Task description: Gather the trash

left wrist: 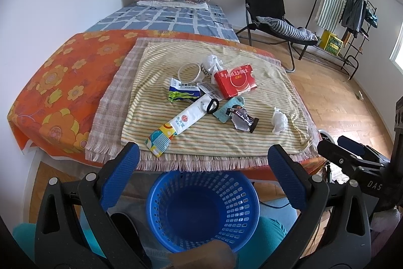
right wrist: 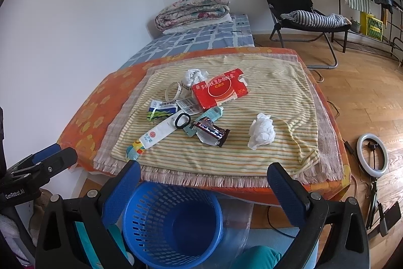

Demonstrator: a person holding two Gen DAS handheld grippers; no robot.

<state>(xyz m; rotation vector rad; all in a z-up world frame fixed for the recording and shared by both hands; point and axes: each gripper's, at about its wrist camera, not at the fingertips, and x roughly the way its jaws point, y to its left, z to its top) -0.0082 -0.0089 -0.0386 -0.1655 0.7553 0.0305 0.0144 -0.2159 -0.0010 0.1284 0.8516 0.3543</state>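
The bed (left wrist: 50, 82), under an orange flowered cover and a striped cloth (left wrist: 226, 138), carries all the trash; nothing appears to be collected yet, so the job seems to be at its very start. The blue basket (left wrist: 201, 208) stands on the floor just beyond the near edge of the bed, and its bottom looks bare in both views.

Both tools hang above the basket, facing the pile. The left gripper (left wrist: 202, 175) has its fingers spread wide with nothing between them, and the right gripper (right wrist: 204, 190) is spread and bare likewise.

The trash, largest to smallest:
- red box (right wrist: 217, 91), far centre, leaning on other scraps
- long white sachet (right wrist: 157, 134), running toward the near left
- blue-green carton (left wrist: 183, 92), flattened, left of centre
- crumpled tissue (right wrist: 262, 130), alone at the right, well apart from the rest
- candy wrapper (right wrist: 212, 134), dark, near the centre
- white ring (left wrist: 189, 72), far left of the pile
- black loop (left wrist: 212, 106), lying on the sachet

The likely first pick is the crumpled tissue: it sits clear of everything, closest to the right gripper, and soft enough to pinch from above, then drop in the basket.
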